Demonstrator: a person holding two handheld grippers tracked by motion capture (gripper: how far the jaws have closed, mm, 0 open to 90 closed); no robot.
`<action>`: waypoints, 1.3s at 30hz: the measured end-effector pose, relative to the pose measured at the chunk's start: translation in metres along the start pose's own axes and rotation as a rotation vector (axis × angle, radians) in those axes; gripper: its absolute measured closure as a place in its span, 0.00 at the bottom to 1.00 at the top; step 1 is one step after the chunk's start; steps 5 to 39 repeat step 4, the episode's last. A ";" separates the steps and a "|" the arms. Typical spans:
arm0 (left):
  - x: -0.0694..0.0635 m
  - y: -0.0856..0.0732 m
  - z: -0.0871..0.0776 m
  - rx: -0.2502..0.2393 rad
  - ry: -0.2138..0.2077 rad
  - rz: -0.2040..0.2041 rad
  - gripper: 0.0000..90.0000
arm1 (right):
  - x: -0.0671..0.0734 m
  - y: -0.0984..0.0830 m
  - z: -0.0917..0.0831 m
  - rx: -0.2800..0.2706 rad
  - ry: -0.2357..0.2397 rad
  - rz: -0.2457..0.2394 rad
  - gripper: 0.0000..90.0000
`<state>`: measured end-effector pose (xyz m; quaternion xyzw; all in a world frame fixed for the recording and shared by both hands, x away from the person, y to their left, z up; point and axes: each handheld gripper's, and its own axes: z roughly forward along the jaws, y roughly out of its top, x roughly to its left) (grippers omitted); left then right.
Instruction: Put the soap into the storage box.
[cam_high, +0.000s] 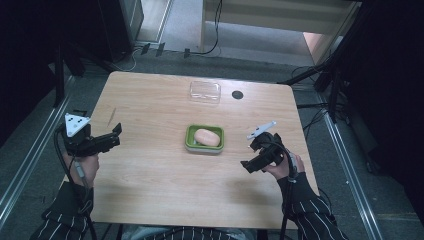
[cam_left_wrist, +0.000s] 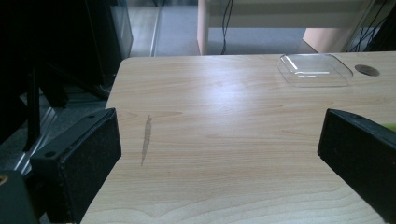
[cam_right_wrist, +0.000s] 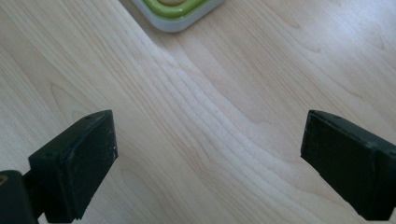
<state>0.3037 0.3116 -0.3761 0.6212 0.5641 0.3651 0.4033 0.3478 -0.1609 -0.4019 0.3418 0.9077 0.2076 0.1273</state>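
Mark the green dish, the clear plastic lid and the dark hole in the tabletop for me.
green dish (cam_high: 189, 141): high view, on its left rim.
clear plastic lid (cam_left_wrist: 315, 70): left gripper view, on its flat middle.
dark hole (cam_high: 237, 94): high view, on its centre.

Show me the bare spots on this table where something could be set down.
Bare wood: the near strip between the left gripper and right gripper, below the green dish; also the far left corner beside the clear lid. Crowded: the centre, where the dish holds soap.
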 end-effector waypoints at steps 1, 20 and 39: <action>0.000 0.000 0.000 0.001 0.001 -0.001 0.00 | 0.001 -0.002 0.001 0.004 -0.002 0.000 0.04; 0.000 0.000 0.002 0.011 -0.006 0.001 0.00 | 0.005 -0.014 0.006 0.027 0.009 0.002 0.04; 0.000 0.000 0.002 0.011 -0.006 0.001 0.00 | 0.005 -0.014 0.006 0.027 0.009 0.002 0.04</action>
